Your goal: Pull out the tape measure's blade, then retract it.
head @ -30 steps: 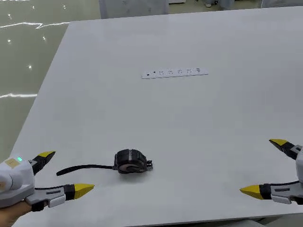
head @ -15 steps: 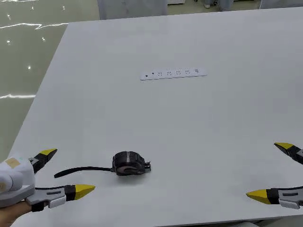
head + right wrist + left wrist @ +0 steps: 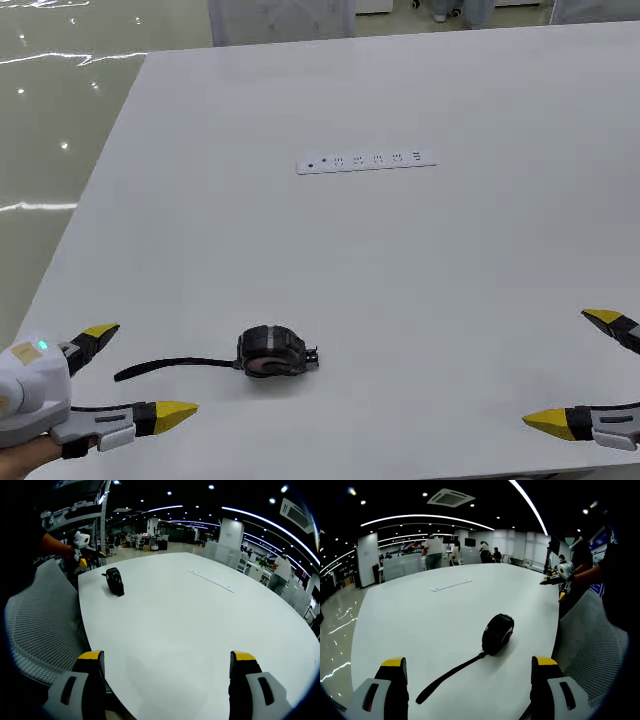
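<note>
While low, left gripper [image 3: 140, 370] wide-jawed.

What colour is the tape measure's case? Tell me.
The tape measure's case is black, clearest in the left gripper view.

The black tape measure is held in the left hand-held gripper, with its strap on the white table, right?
Not held: in the head view the tape measure lies on the table, apart from the open left hand-held gripper. Its strap is on the table.
</note>
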Demonstrator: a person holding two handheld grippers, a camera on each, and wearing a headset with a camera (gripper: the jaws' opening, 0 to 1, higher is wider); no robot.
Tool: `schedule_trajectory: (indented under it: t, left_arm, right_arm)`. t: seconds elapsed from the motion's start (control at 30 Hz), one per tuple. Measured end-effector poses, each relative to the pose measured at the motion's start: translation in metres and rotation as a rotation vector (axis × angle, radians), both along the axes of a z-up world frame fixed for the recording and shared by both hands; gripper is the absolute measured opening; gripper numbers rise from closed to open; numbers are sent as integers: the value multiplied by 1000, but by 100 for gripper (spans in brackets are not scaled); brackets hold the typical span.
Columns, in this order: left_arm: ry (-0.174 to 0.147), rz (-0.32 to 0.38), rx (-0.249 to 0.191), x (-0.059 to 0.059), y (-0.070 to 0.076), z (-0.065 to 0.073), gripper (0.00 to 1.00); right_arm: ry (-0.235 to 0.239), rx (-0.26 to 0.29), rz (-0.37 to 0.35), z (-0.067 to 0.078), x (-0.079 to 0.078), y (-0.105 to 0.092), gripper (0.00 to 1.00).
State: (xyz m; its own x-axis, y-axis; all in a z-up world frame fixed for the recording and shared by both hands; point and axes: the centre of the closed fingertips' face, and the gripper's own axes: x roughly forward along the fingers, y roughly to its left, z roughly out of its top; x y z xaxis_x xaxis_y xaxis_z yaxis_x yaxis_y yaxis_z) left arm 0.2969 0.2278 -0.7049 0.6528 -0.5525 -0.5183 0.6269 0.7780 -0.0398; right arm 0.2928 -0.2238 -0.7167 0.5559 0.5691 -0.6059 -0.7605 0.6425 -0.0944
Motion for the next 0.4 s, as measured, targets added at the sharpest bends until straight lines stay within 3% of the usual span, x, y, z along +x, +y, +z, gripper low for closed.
schedule_trajectory:
  t: [0.4]
  left_arm:
    - [3, 3, -6, 1, 2, 2, 100]
  right_arm:
    - [24, -6, -3, -4, -5, -2, 100]
